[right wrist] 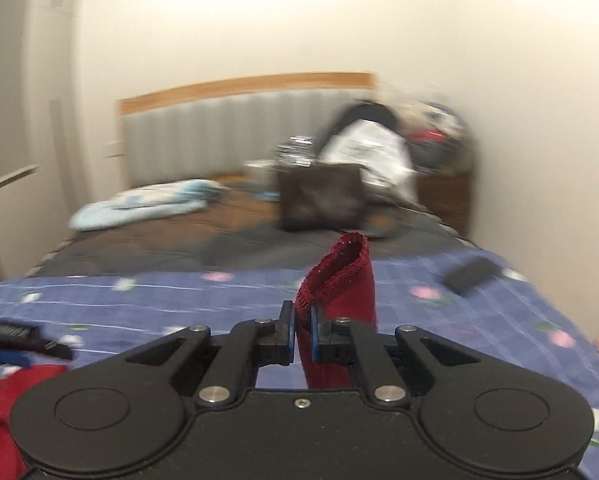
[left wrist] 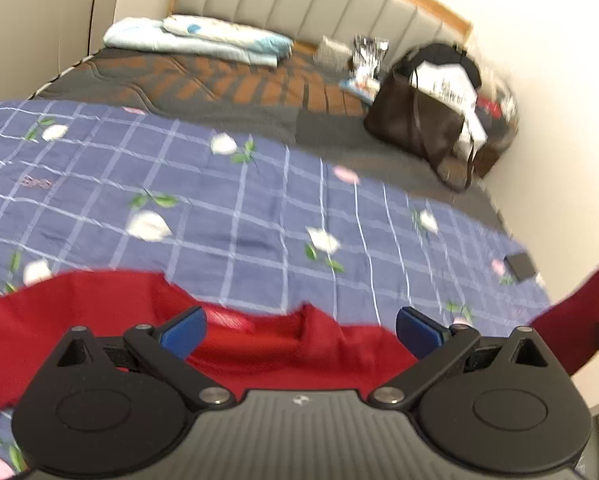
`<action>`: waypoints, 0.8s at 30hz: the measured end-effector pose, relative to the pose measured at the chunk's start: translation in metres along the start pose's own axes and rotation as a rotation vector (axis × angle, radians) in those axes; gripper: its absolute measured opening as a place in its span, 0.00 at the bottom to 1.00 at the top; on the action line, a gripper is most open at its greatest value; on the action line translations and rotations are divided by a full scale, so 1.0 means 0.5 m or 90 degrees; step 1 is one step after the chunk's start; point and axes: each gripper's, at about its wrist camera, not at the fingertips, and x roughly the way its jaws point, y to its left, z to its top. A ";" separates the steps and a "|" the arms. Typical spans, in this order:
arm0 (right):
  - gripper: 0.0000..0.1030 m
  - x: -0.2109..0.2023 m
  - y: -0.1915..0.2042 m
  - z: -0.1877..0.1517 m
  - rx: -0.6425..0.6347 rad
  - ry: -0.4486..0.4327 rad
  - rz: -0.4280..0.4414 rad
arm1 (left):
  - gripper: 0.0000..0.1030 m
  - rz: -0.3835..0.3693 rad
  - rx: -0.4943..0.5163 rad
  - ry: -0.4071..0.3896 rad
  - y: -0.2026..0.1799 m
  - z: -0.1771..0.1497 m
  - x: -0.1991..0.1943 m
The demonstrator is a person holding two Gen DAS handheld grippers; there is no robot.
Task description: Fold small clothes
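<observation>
Across the lower part of the left wrist view, a red garment [left wrist: 283, 344] lies spread on a bed [left wrist: 259, 208] covered with a blue checked, flower-printed quilt, its neckline showing between the blue pads of the left gripper [left wrist: 301, 330]. That gripper stands wide open over the cloth and holds nothing. At the right edge of the same view a corner of the red cloth rises off the quilt. Low in the middle of the right wrist view, the right gripper [right wrist: 299, 334] is nearly closed, pinching a stitched hem or cuff of the garment, which stands up above the pads. The step in hand looks like the start of a fold: one edge lifted while the rest lies flat. The next move probably calls for the left gripper to close on a matching edge or pin the body of the cloth, so that the lifted part can be carried over and laid down squarely without dragging the whole piece. Both views are blurred, so finer detail cannot be told. A brown bag [left wrist: 419, 128] and a dark flat object [left wrist: 520, 266] lie farther up the bed, well apart from the garment.
</observation>
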 end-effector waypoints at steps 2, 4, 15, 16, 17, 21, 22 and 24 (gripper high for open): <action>0.07 0.005 0.086 0.009 -0.013 0.001 0.041 | 1.00 -0.012 -0.011 -0.009 0.048 0.019 -0.023; 0.07 0.021 0.173 0.002 -0.028 0.010 0.080 | 1.00 -0.022 -0.019 -0.016 0.094 0.032 -0.039; 0.07 0.134 0.559 -0.199 -0.108 0.143 0.206 | 0.99 -0.017 -0.049 0.035 0.295 -0.031 -0.015; 0.07 0.135 0.580 -0.226 -0.111 0.154 0.213 | 0.99 -0.015 -0.052 0.045 0.307 -0.041 -0.007; 0.07 0.144 0.597 -0.244 -0.113 0.168 0.219 | 0.99 -0.013 -0.054 0.054 0.316 -0.053 -0.001; 0.11 0.148 0.643 -0.304 -0.133 0.198 0.244 | 0.99 -0.007 -0.046 0.078 0.330 -0.085 0.019; 0.17 0.147 0.646 -0.308 -0.135 0.204 0.254 | 0.99 -0.005 -0.043 0.083 0.330 -0.090 0.026; 0.28 0.136 0.629 -0.310 -0.137 0.208 0.263 | 0.99 -0.004 -0.036 0.095 0.324 -0.103 0.036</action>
